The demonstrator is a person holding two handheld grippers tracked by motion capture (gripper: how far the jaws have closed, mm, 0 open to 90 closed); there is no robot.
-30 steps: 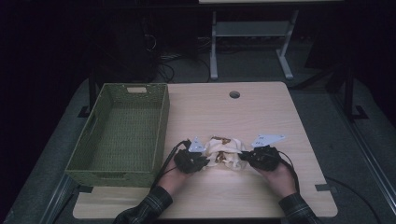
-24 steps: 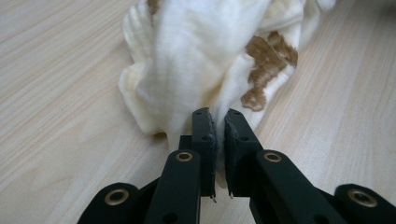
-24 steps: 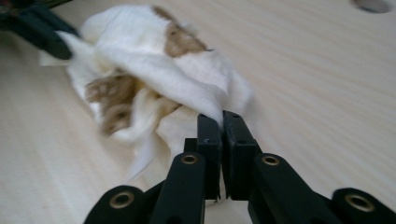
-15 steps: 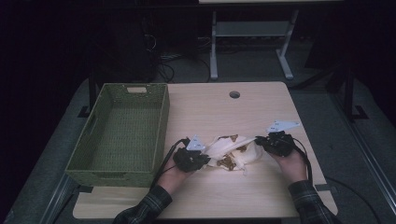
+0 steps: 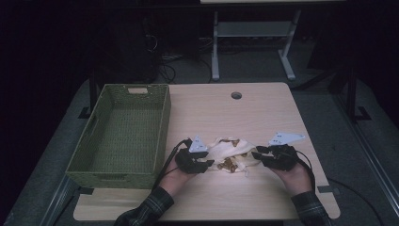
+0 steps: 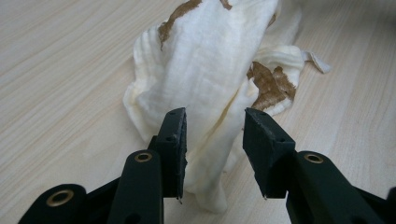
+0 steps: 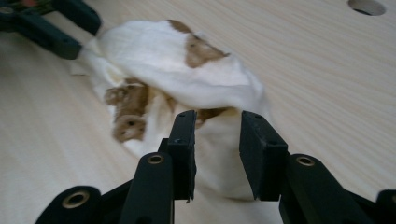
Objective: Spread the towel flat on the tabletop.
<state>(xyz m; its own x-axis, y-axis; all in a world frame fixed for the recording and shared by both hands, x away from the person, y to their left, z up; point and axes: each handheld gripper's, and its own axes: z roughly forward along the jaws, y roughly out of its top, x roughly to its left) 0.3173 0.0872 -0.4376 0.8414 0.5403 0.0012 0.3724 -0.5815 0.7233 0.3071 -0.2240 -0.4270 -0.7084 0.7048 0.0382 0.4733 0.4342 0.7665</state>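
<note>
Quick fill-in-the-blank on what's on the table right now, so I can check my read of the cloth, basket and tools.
1. The white cloth bears patches coloured ____.
2. The woven basket stands at the table's ____ side in the high view.
3. The left tool has just been opening; its jaws stand ____ around a fold of cloth.
4. The round hole is in the ____.

Missing words: brown; left; apart; table

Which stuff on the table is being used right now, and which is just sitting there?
In use:
- white cloth with brown patches
- left gripper, jaws just opened, cloth between them
- right gripper, jaws just opened at the cloth's other end

Just sitting there:
- green woven basket, beside the cloth
- round hole in the table
</note>
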